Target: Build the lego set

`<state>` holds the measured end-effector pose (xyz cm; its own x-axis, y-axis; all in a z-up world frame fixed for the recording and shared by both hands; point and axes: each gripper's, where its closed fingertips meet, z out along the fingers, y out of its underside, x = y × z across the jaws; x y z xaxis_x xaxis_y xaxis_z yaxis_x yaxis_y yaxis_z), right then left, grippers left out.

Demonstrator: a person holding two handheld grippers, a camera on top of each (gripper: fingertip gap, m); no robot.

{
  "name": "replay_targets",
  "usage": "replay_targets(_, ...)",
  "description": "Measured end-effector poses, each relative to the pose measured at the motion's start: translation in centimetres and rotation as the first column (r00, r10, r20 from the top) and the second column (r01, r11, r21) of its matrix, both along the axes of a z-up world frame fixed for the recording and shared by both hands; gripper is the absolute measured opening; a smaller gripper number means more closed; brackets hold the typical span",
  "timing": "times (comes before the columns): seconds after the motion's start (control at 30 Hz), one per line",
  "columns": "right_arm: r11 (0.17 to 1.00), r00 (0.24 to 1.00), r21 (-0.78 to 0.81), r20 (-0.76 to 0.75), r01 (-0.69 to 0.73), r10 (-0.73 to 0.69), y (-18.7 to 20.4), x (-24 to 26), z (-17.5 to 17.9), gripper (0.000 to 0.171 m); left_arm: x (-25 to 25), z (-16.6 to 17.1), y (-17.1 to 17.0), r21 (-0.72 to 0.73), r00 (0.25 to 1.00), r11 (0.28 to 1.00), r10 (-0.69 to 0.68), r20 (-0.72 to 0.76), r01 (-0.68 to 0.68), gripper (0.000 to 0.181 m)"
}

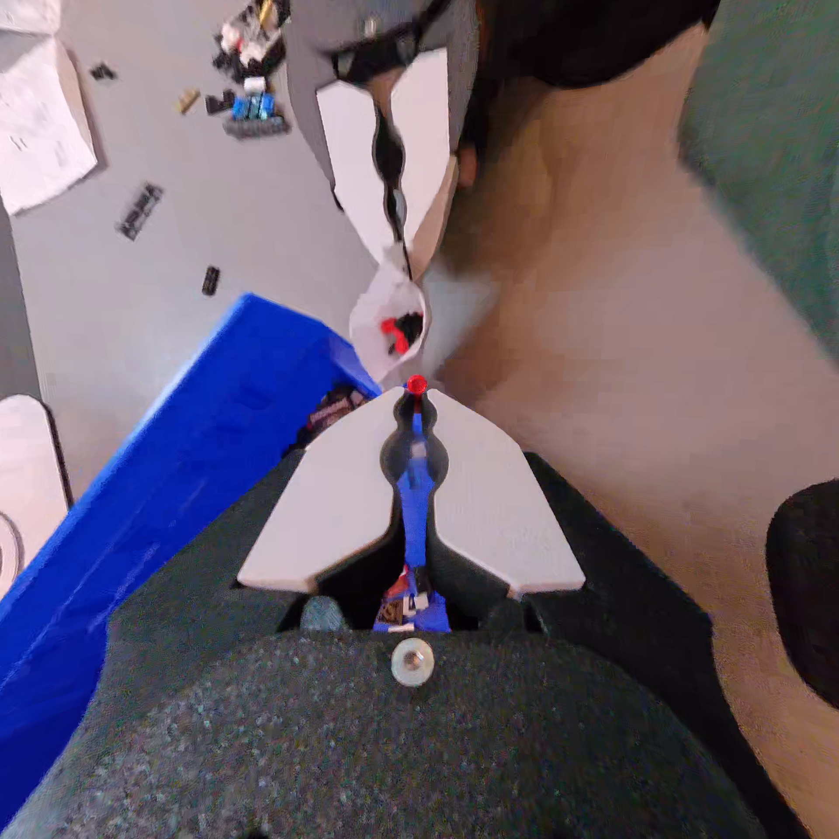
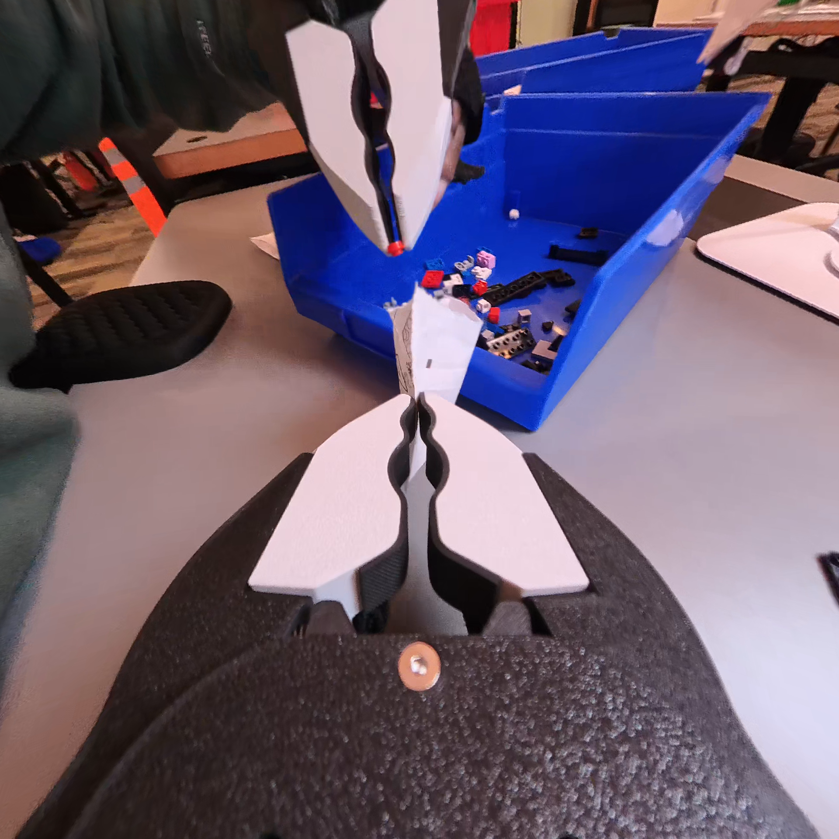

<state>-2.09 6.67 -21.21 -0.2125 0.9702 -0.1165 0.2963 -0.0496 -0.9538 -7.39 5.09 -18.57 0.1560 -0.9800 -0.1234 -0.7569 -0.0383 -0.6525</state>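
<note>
The left gripper point(image 1: 415, 394) is clamped on a thin blue stick with a red tip point(image 1: 416, 384), at frame centre. Just above it the right gripper point(image 2: 417, 399), fingers pinched together, holds a torn white paper bag point(image 2: 438, 349) with red and black bricks inside, over the blue bin point(image 2: 567, 399) of loose bricks point(image 2: 508, 295).

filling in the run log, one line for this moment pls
left gripper: shut on red-tipped blue piece | right gripper: shut on white paper bag | blue bin: loose bricks inside
</note>
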Motion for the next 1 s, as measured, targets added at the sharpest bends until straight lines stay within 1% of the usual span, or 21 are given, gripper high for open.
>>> replay_targets(0.07,1.000,1.000,0.008,-0.015,-0.020,0.020,-0.8,-0.2,0.4,0.000,1.9,0.9,0.1,0.057,1.000,0.998,0.005,0.011,-0.006,0.002)
replay_targets(0.17,0.998,0.998,0.033,-0.035,-0.046,0.047,-1.8,-0.1,0.8,0.001,3.3,1.1,0.4,0.118,1.000,0.993,0.011,-0.011,-0.010,0.003)
replay_targets(0.33,0.995,0.993,0.055,-0.079,-0.080,0.084,-2.7,0.3,1.7,0.001,4.0,0.4,0.2,0.110,0.998,0.994,0.012,-0.057,-0.006,0.004)
replay_targets(0.47,0.995,0.993,0.069,-0.085,-0.077,0.083,-2.7,0.4,1.8,0.000,4.2,1.1,-0.9,0.063,0.999,0.998,-0.010,-0.039,0.012,0.014)
replay_targets(0.57,0.993,0.991,0.079,-0.101,-0.085,0.092,-2.8,0.6,2.2,0.000,3.2,1.7,-0.8,0.075,0.999,0.997,0.014,-0.042,-0.011,0.019)
replay_targets(0.67,0.988,0.987,0.106,-0.110,-0.109,0.121,-2.8,1.1,2.4,0.000,0.1,1.9,0.5,0.108,0.992,0.991,0.092,-0.088,-0.083,0.018)
replay_targets(0.77,0.982,0.981,0.093,-0.084,-0.167,0.175,-2.9,1.8,2.0,0.000,-3.5,-0.8,1.3,0.004,0.981,0.993,0.114,-0.158,-0.115,0.017)
replay_targets(0.83,0.981,0.981,0.078,-0.070,-0.176,0.182,-2.6,1.9,1.5,0.000,-3.9,-3.2,0.4,-0.084,0.986,0.996,0.015,-0.168,-0.030,0.024)
replay_targets(0.9,0.982,0.982,0.057,-0.056,-0.178,0.181,-2.4,1.8,1.0,0.000,-3.0,-4.8,-0.2,-0.112,0.985,0.991,-0.086,-0.151,0.070,0.030)
replay_targets(0.93,0.983,0.982,0.049,-0.048,-0.179,0.181,-2.4,1.7,0.7,0.000,-2.6,-5.4,0.0,-0.097,0.980,0.990,-0.120,-0.159,0.105,0.026)
replay_targets(1.0,0.982,0.982,0.038,-0.029,-0.183,0.185,-2.3,1.6,0.2,0.000,-2.3,-6.5,0.7,-0.048,0.959,0.982,-0.188,-0.210,0.182,0.034)
